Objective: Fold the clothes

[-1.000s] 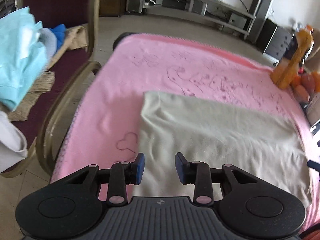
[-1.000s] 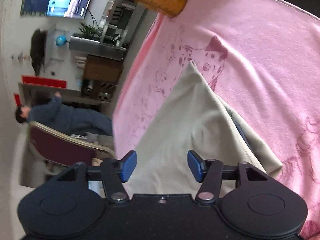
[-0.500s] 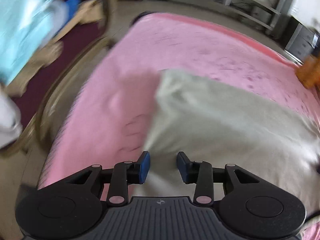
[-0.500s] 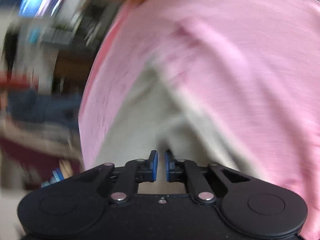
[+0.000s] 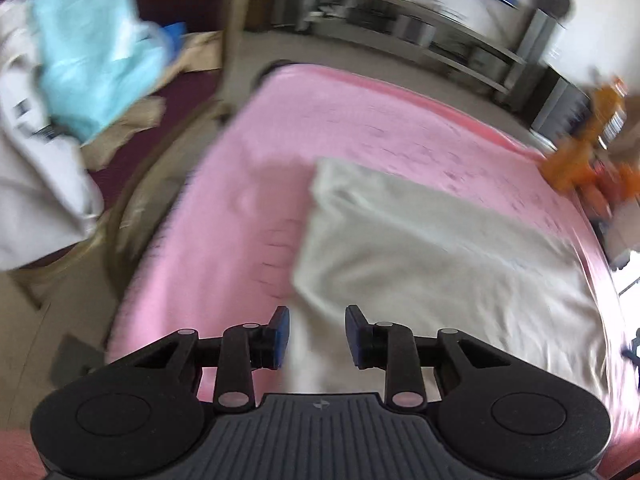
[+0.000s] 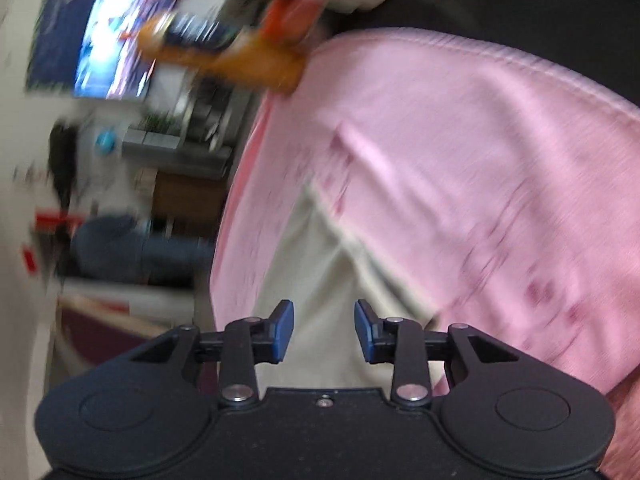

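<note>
pink blanket bears cream garment, bottle beside.

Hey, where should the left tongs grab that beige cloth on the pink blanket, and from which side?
Probably the near left corner of the beige cloth, the part nearest the left tongs. Come in low from the near edge, one finger under the hem and one over it. The cloth lies flat on the pink blanket, so only an edge gives a lip to pinch.
</note>
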Demonstrator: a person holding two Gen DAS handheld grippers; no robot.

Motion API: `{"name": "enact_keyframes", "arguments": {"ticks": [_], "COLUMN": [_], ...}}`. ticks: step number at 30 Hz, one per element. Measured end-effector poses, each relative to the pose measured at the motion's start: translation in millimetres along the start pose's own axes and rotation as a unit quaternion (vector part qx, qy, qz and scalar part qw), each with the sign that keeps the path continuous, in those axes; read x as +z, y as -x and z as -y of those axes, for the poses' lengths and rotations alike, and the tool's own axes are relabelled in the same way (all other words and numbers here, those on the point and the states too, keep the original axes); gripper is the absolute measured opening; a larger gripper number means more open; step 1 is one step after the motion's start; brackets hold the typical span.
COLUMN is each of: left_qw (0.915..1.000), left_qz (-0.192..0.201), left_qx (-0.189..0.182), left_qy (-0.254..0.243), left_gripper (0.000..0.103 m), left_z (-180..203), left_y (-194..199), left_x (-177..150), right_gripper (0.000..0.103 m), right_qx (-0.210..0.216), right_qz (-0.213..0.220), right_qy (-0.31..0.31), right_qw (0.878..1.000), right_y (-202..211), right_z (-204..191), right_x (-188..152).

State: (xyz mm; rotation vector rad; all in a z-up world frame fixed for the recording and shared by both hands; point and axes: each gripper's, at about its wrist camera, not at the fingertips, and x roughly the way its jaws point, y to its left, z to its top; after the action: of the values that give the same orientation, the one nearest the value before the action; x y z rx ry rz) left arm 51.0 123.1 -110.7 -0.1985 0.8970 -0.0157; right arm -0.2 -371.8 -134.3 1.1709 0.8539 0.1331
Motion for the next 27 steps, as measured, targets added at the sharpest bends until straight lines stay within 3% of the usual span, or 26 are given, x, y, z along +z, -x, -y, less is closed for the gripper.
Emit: {"name": "enact_keyframes", "arguments": {"ticks": [3, 6, 8, 10, 12, 14, 18, 20, 24, 27], "left_qw": [0.9985, 0.9961, 0.9944, 0.9899, 0.9850, 0.9808, 0.9776, 0.9813, 0.9930, 0.9952], "left_qz": [0.010, 0.019, -0.007, -0.034, -0.038, -0.048, -0.058, -0.052, -0.009, 0.006], "left_qx": [0.016, 0.030, 0.048, 0.083, 0.116, 0.143, 0.174, 0.171, 0.106, 0.069], "left_qy": [-0.051, -0.081, -0.094, -0.109, -0.122, -0.124, -0.103, -0.072, -0.051, -0.069], "left_gripper": [0.031, 0.030, 0.032, 0.041, 0.042, 0.043, 0.043, 0.032, 0.030, 0.035], "left_z": [26.4, 45.5, 53.2, 56.8, 50.4, 39.1, 12.5, 2.8, 8.8, 25.3], "left_y": [-15.0, -31.3, -44.3, -54.2, -47.4, -42.2, -31.9, -22.9, -2.1, 0.9], "left_x": [-3.7, -0.4, -2.0, -5.3, -9.6, -11.9, -15.3, -15.8, -14.7, -18.1], "right_gripper": [0.022, 0.022, 0.022, 0.022, 0.006, 0.002, 0.008, 0.018, 0.018, 0.024], "right_qx": [-0.026, -0.032, -0.062, -0.092, -0.122, -0.152, -0.221, -0.237, -0.160, -0.103], "right_qz": [-0.002, -0.008, -0.016, -0.024, -0.032, -0.030, 0.031, 0.059, 0.068, 0.021], "right_qy": [0.074, 0.103, 0.107, 0.110, 0.114, 0.118, 0.121, 0.122, 0.130, 0.156], "right_qw": [0.997, 0.994, 0.992, 0.989, 0.985, 0.981, 0.967, 0.962, 0.976, 0.982], "right_y": [-19.5, -38.5, -42.2, -45.9, -49.6, -45.7, -7.6, 2.4, 10.2, -9.2], "right_z": [-27.8, -43.8, -43.2, -42.7, -42.1, -40.7, -31.4, -26.1, -32.9, -48.4], "right_x": [-14.0, -22.1, -22.7, -23.2, -23.8, -23.5, -22.9, -25.3, -33.1, -41.5]}}
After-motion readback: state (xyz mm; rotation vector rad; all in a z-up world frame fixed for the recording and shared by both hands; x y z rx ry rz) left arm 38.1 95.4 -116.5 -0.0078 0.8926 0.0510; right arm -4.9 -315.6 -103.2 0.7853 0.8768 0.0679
